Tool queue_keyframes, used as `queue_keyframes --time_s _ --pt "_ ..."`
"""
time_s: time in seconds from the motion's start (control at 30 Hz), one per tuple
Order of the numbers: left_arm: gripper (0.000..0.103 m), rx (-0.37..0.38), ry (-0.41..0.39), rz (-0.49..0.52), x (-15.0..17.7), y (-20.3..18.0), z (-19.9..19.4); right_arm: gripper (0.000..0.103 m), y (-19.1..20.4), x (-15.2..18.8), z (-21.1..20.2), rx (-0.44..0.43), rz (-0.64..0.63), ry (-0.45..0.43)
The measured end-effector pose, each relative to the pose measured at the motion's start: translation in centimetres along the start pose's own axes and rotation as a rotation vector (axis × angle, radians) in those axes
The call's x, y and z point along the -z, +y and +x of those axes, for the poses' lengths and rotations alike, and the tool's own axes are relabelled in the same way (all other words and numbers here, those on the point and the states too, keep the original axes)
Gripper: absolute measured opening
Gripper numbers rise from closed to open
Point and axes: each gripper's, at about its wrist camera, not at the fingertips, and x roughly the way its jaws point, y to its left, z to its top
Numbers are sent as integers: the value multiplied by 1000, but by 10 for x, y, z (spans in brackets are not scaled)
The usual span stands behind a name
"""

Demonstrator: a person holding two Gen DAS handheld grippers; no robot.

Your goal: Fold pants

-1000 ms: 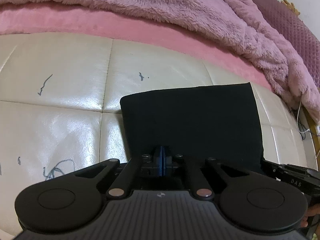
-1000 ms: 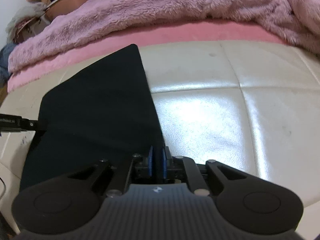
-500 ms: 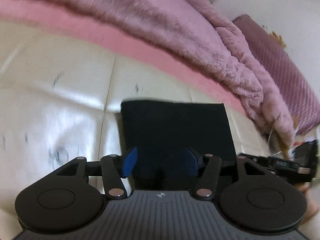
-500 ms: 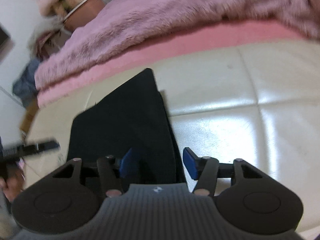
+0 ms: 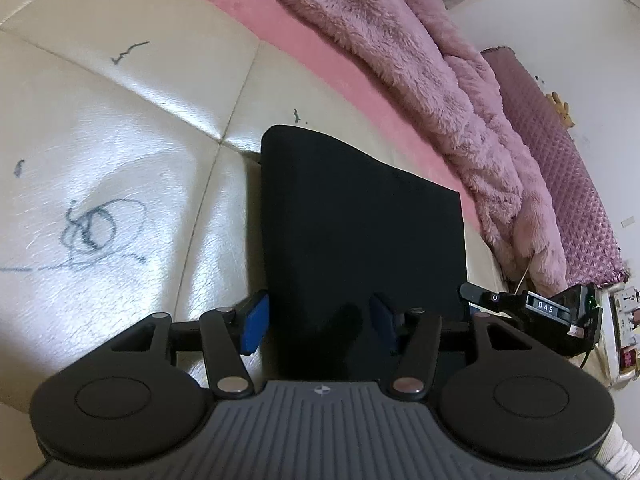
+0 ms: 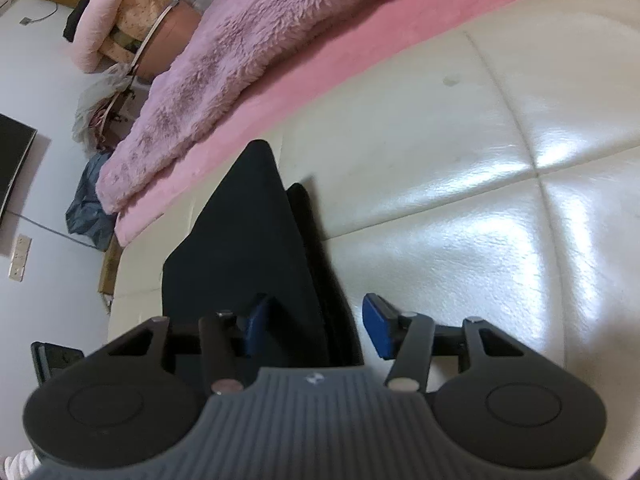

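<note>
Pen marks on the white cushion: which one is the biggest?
The looped scribble left of the pants. The other marks are short dashes; this one has tangled rings and a tail.

Bright, even indoor light here, and the cream leather surface (image 5: 120, 184) throws back hard white glare in broad patches, just as strong in the right wrist view. The black pants (image 5: 352, 216) read as a flat dark mass, folds barely visible. Soft shadow hugs their edges. Fisheye bending curves the seams and the pink blanket (image 5: 420, 60) toward the rim. The right view is slightly smeared; corners go black.
</note>
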Motion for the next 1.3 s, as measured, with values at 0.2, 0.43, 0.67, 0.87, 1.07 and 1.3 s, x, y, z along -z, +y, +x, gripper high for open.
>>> queue_keyframes --time_s 0.2,0.43,0.67,0.87,1.07,1.3 --pt "63 39 6 -20 -4 7 7 49 -6 -3 8 -66 15 15" --pt "43 36 -1 -55 -6 11 11 31 -4 1 23 -113 43 -4" --pt "22 9 -10 -86 -9 10 6 22 -7 12 20 -125 117 -40" --pt "19 -55 -4 -37 -17 -2 -9 16 15 29 5 -63 114 -60" --pt "18 -105 27 40 -20 -9 -33 14 43 55 -4 -28 113 -70" --pt "18 -108 32 90 -40 1 -77 14 83 79 -4 -46 118 -79"
